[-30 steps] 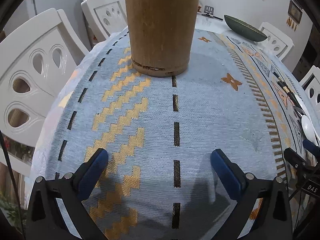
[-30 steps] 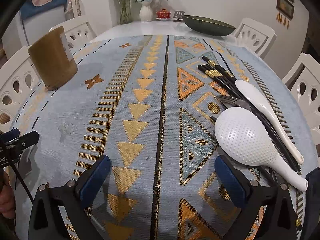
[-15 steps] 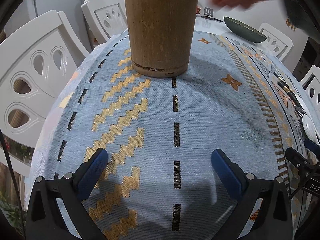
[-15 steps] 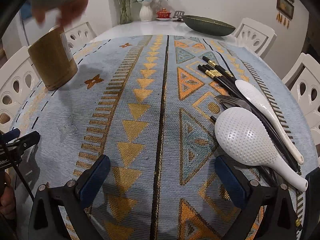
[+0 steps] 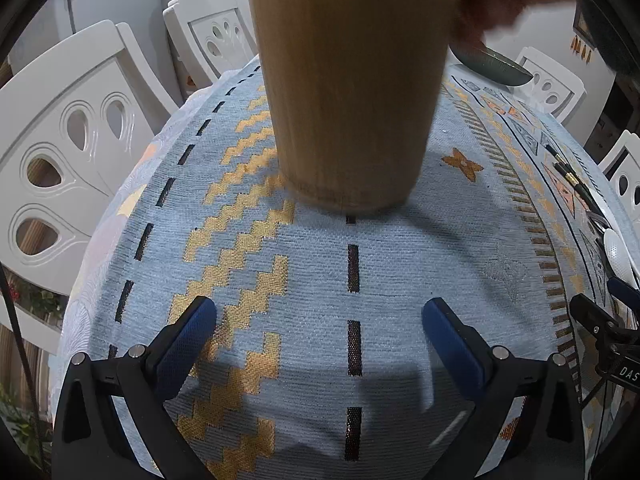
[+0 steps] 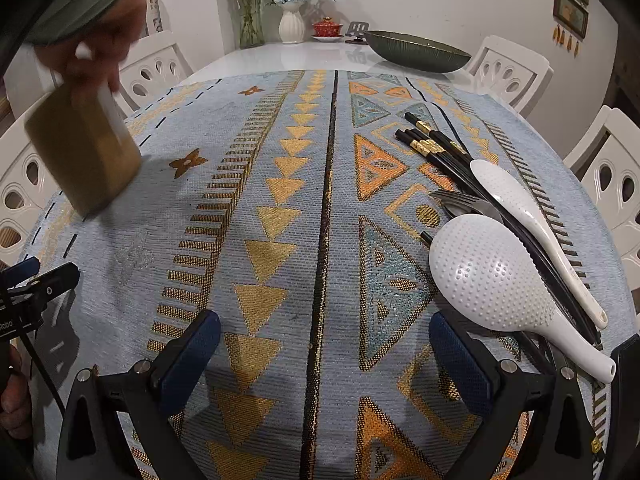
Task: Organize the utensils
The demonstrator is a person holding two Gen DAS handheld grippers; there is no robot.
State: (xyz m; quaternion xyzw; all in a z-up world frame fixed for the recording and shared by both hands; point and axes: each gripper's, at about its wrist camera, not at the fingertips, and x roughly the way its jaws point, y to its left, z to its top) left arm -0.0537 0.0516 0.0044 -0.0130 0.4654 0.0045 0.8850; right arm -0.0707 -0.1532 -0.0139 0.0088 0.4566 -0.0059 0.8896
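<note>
Utensils lie in a bunch on the right side of the counter (image 6: 304,54), on a big blue cloth (image 6: 280,200) with gold and orange shapes. White chairs (image 5: 68,152) stand around it.

On the far left is a brown wooden cup (image 6: 82,152). It looks blurry and tilted. A bare hand (image 6: 106,46) with a green sleeve grips its top edge. I cannot tell if the cup touches the cloth.

A dark green bowl (image 6: 416,54) sits far back on the bare white part of the counter, near a white vase (image 6: 291,24) of flowers.

In the bunch, the big white rice spoon (image 6: 492,276) with bumps lies nearest. A long white soup spoon (image 6: 532,224) lies just to its right. Black chopsticks (image 6: 436,152) with gold bands reach away to the far side. Metal forks (image 6: 464,202) peek out from under the spoons.

The right gripper (image 6: 324,340) hangs low over the near cloth, left of the rice spoon. Its blue fingers (image 6: 192,352) are wide apart and hold nothing.

The left gripper (image 5: 320,332) faces the cup. Its blue fingers (image 5: 188,340) are wide apart too, with nothing between them.
</note>
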